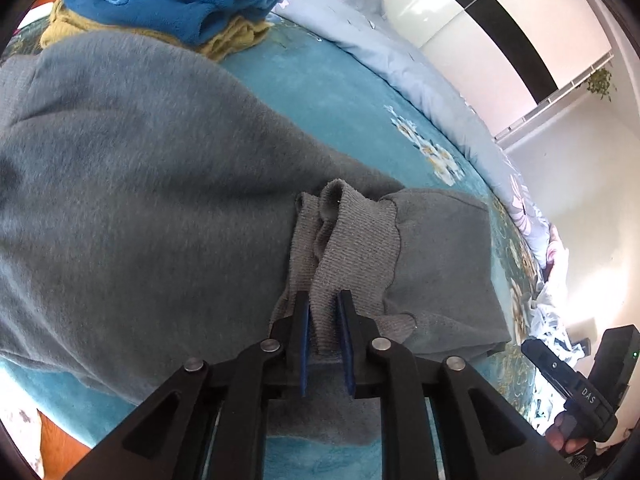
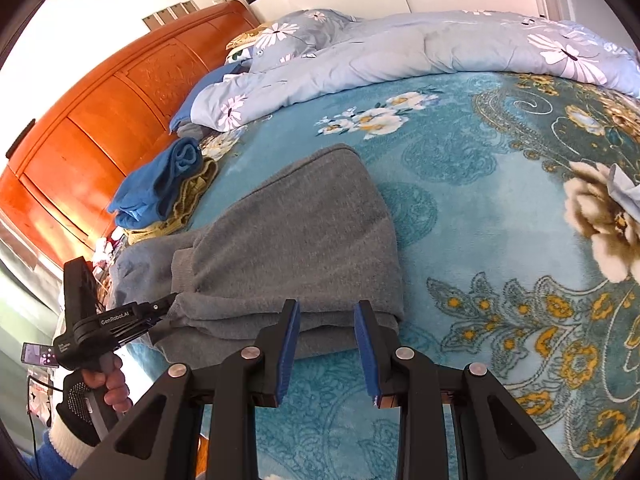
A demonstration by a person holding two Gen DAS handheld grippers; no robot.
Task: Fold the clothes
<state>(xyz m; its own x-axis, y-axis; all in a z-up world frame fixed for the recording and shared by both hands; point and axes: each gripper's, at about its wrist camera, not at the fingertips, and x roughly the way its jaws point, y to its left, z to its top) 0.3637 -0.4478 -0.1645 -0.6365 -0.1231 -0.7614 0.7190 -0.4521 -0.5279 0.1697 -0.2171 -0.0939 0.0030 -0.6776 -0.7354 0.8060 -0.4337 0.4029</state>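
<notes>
A grey sweatshirt (image 1: 140, 184) lies partly folded on the teal floral blanket (image 2: 480, 208). In the left wrist view my left gripper (image 1: 325, 300) is shut on the sweatshirt's ribbed cuff (image 1: 344, 232), which bunches up between the blue pads. The right wrist view shows that same left gripper (image 2: 162, 307) at the left edge of the grey sweatshirt (image 2: 296, 240), held by a hand (image 2: 112, 384). My right gripper (image 2: 327, 312) stands open at the garment's near folded edge, its pads apart and pressing on nothing.
A folded blue fleece (image 2: 160, 188) sits on a mustard garment (image 2: 192, 196) near the wooden headboard (image 2: 100, 112). A light blue floral duvet (image 2: 400, 52) is bunched along the bed's far side. Bare blanket stretches to the right of the sweatshirt.
</notes>
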